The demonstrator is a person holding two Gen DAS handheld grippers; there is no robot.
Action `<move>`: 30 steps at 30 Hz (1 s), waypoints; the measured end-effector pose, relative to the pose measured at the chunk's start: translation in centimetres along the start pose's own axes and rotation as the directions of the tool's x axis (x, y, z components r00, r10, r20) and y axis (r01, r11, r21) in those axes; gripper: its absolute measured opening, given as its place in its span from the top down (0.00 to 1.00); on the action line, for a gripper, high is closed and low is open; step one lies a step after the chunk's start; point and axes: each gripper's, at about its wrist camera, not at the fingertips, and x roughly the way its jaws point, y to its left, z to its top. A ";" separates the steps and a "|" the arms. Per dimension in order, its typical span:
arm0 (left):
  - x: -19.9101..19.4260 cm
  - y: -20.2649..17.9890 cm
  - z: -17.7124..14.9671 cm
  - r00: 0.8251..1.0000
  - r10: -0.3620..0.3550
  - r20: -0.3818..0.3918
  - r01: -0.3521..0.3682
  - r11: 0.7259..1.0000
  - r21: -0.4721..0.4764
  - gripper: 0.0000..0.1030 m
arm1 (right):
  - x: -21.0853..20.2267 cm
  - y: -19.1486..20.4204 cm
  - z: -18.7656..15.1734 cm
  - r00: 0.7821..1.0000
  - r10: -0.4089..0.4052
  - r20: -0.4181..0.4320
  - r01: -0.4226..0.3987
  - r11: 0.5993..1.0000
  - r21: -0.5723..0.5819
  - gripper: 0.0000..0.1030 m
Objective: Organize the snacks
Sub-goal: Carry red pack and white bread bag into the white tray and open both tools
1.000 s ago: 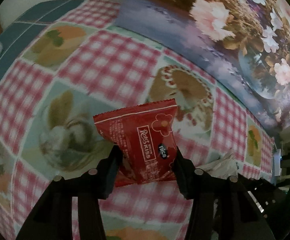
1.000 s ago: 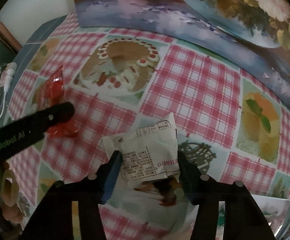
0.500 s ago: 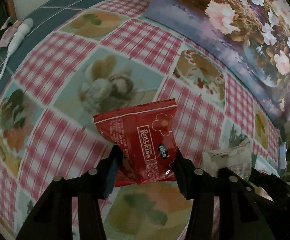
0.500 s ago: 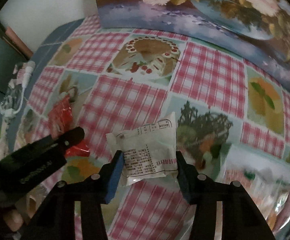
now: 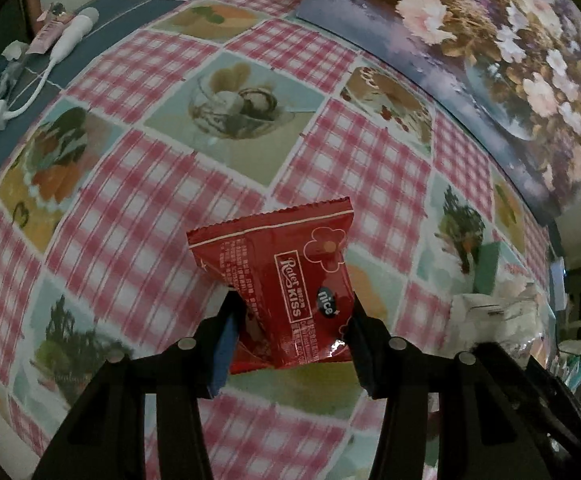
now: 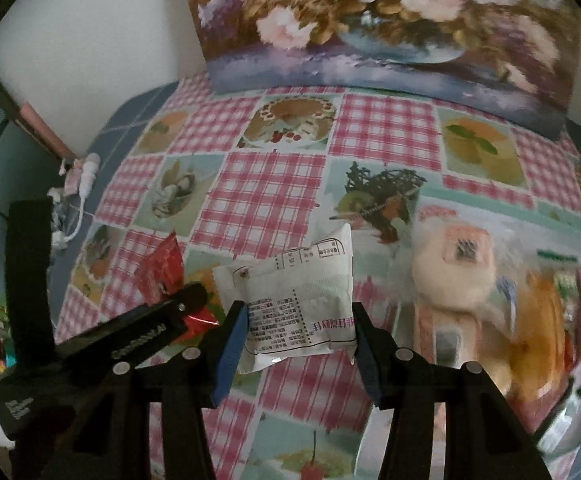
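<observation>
In the left wrist view, the left gripper (image 5: pixel 290 320) pinches a red snack packet (image 5: pixel 286 284) at lower centre, its sealed top edge pointing up the frame, held above the checked tablecloth (image 5: pixel 138 184). A white cable (image 5: pixel 38 84) lies at the upper left and a flower painting (image 5: pixel 490 40) fills the upper right.

In the right wrist view, the right gripper (image 6: pixel 296 330) clamps a white snack packet (image 6: pixel 298 300) at centre, clear of the cloth. The left gripper and its red packet show at lower left, just beside it. A blurred pile of bagged snacks (image 6: pixel 490 300) sits at the right edge.

Both packets seem bound for a sorting spot. To do it well, keep the grip low and firm but gentle enough not to crush the contents, keep the two tools from colliding, and lower each packet flat before releasing.
</observation>
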 end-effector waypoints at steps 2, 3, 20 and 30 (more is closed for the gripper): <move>-0.8 -0.1 -0.6 1.000 -0.006 0.014 0.006 1.000 0.004 0.50 | -1.1 -0.1 -0.9 1.000 -0.010 0.028 0.010 1.000 0.009 0.48; -1.2 -0.2 -0.9 1.000 -0.006 0.021 0.006 1.000 0.007 0.50 | -1.6 -0.2 -1.3 0.999 -0.016 0.039 0.016 1.000 0.011 0.48; -5.9 -5.5 -4.3 0.988 -0.033 0.151 0.011 0.989 0.146 0.50 | -7.4 -4.9 -5.3 0.982 -0.020 0.190 -0.008 0.989 0.147 0.48; -7.6 -9.7 -5.9 0.977 -0.073 0.201 0.009 0.954 0.299 0.50 | -9.3 -10.9 -5.9 0.970 -0.088 0.225 0.019 0.956 0.293 0.48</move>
